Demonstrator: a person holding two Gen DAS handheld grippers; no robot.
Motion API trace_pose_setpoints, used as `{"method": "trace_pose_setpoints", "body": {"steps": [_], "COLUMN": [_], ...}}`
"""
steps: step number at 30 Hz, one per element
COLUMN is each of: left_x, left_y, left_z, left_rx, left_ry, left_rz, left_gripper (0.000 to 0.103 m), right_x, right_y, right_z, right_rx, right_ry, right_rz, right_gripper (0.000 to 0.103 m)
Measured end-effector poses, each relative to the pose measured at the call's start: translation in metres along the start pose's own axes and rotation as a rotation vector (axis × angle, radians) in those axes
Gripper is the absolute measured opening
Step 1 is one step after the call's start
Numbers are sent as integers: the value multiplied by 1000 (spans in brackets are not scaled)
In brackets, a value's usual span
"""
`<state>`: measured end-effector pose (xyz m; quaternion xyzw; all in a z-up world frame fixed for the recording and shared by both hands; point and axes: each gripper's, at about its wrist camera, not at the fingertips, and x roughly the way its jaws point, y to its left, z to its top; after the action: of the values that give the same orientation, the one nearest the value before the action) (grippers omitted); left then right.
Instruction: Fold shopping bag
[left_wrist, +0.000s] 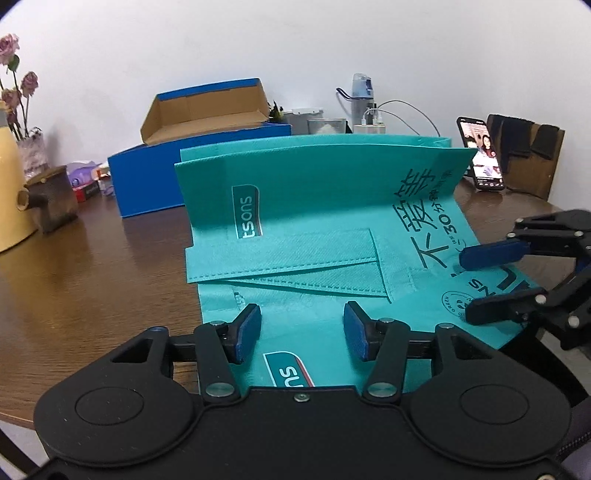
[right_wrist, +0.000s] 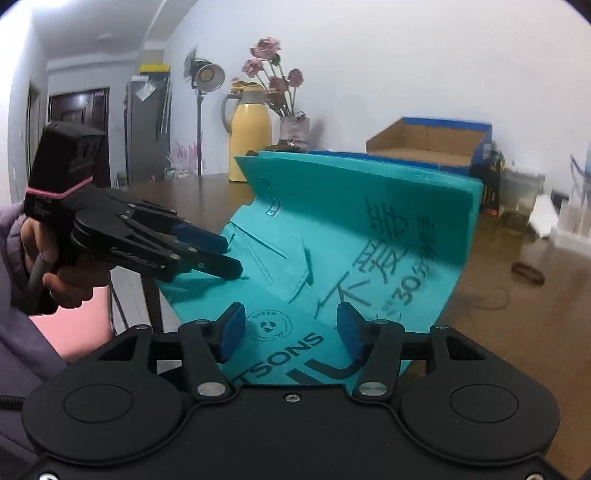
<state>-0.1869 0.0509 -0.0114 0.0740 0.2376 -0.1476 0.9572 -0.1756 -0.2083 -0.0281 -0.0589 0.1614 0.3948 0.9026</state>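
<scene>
A teal non-woven shopping bag (left_wrist: 314, 221) lies flat on the brown table (left_wrist: 92, 258), printed side up, with its handles (left_wrist: 314, 266) lying across the middle. Its far part stands up and curls back toward me (right_wrist: 369, 192). My left gripper (left_wrist: 303, 332) is open over the bag's near edge, with only fabric showing between its blue pads. My right gripper (left_wrist: 467, 284) is open too, low over the bag's right near corner. In the right wrist view the right gripper (right_wrist: 290, 328) frames the printed logo, and the left gripper (right_wrist: 231, 256) sits at the bag's left side, held by a hand (right_wrist: 62, 280).
An open blue cardboard box (left_wrist: 192, 155) stands just behind the bag. A yellow thermos (left_wrist: 7, 192), a brown teapot (left_wrist: 51, 199) and a vase of roses (right_wrist: 291, 129) are at the left. A lit phone (left_wrist: 480, 155), a water bottle (left_wrist: 362, 99) and cables are at the back right.
</scene>
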Motion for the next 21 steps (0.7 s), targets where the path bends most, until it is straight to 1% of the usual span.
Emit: {"method": "trace_pose_setpoints", "body": {"steps": [2, 4, 6, 7, 9, 11, 13, 15, 17, 19, 21], "left_x": [1, -1, -4, -5, -6, -6, -9, -16, -24, -31, -32], "left_y": [2, 7, 17, 22, 30, 36, 43, 48, 48, 43, 37], "left_z": [-2, -7, -15, -19, -23, -24, -22, -21, -25, -30, -34], "left_rx": [20, 57, 79, 84, 100, 114, 119, 128, 174, 229, 237], "left_ry": [-16, -51, -88, -103, -120, -130, -138, -175, -226, -273, -273], "left_rz": [-13, -59, -145, -192, -235, -265, -301, -343, -373, -384, -384], "left_gripper": [57, 60, 69, 71, 86, 88, 88, 88, 89, 91, 97], "right_x": [-1, -2, -4, -5, -5, -3, 0, 2, 4, 5, 6], "right_y": [-7, -14, -19, -21, -26, -28, -30, -31, -32, -33, -34], "right_z": [-6, -10, -11, -11, -10, -8, -7, -8, -8, -8, -8], "right_rx": [35, 85, 118, 128, 126, 117, 111, 118, 123, 124, 123], "right_ry": [-28, -49, -54, -52, -48, -42, -38, -41, -43, -44, -43], "right_rz": [27, 57, 88, 109, 130, 139, 148, 156, 162, 166, 167], "right_gripper": [59, 59, 64, 68, 70, 73, 74, 74, 74, 74, 74]}}
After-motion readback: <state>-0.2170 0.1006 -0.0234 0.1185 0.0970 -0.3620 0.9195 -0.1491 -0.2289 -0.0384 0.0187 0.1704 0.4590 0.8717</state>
